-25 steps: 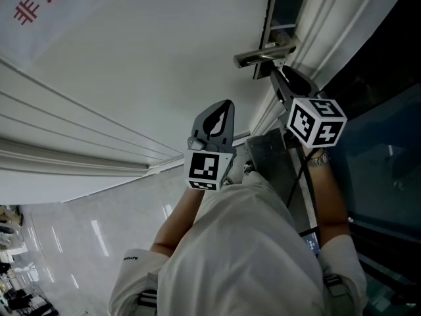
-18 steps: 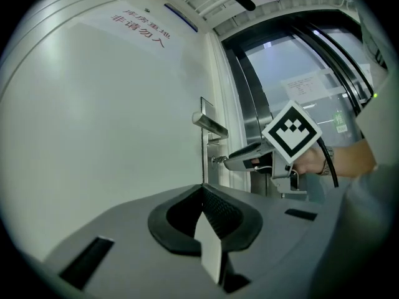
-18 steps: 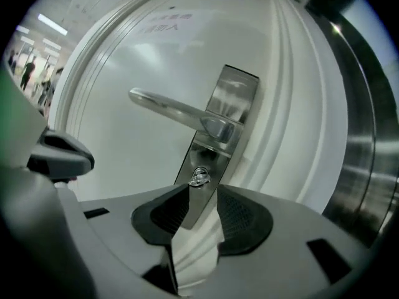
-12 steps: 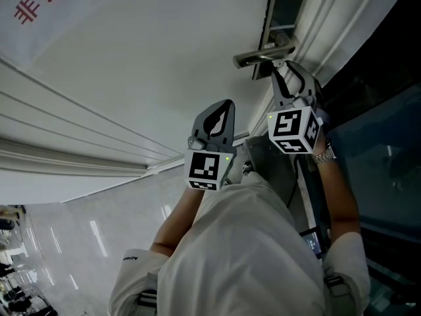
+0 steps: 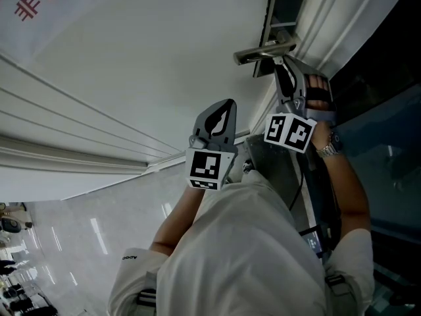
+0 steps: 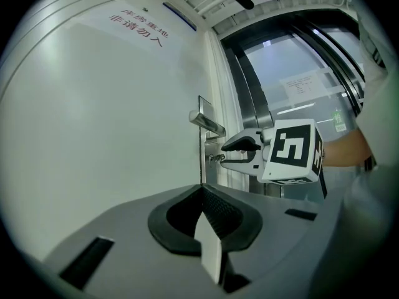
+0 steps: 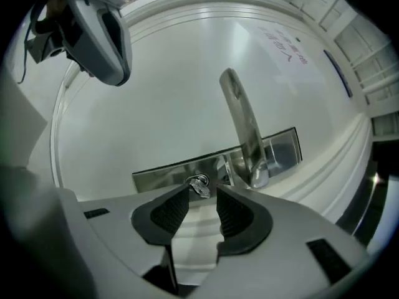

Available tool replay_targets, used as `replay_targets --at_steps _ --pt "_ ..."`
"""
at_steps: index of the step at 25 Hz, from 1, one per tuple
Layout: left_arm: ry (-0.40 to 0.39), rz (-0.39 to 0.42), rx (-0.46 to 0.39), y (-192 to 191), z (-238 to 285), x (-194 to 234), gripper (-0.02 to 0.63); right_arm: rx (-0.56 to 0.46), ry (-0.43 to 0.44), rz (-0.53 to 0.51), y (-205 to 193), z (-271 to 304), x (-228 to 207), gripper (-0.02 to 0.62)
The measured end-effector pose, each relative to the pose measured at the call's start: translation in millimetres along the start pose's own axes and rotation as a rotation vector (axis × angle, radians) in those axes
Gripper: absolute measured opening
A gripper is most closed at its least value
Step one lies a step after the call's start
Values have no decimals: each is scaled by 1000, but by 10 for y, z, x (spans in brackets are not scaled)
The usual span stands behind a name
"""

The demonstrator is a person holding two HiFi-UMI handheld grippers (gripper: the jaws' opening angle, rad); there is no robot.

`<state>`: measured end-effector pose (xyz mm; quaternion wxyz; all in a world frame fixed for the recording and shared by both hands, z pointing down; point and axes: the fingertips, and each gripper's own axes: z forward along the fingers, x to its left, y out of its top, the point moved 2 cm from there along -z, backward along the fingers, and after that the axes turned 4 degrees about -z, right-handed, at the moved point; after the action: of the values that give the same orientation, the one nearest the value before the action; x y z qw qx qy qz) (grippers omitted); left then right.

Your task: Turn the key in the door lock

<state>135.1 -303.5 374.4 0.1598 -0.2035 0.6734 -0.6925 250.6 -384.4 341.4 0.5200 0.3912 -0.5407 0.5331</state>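
The key (image 7: 199, 185) stuck straight out of the lock plate (image 7: 163, 174) below the door handle (image 7: 244, 123), right in the gap between the tips of my right tool (image 7: 202, 197). Its jaws had just been opening and did not pinch the key; they sat one above the other, pointing flat at the door (image 7: 156, 92). My left tool (image 6: 203, 192) was clenched on nothing, farther back.
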Motion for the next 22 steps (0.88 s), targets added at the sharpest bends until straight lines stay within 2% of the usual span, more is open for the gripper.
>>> replay_targets --at_steps 4,9,17,19,22 --pt "-1 1 0 -2 2 -8 8 0 -21 -125 -11 59 7 115" --pt "0 1 3 -9 0 -13 8 -8 -32 -207 -14 115 58 115" --pt "3 -15 2 -8 -11 17 9 1 -73 -277 -4 201 72 112" --pt "3 -14 3 -9 -9 20 8 -2 -86 -280 -1 204 54 81" --pt "1 -13 6 -18 -5 22 8 1 -85 -274 1 200 42 74"
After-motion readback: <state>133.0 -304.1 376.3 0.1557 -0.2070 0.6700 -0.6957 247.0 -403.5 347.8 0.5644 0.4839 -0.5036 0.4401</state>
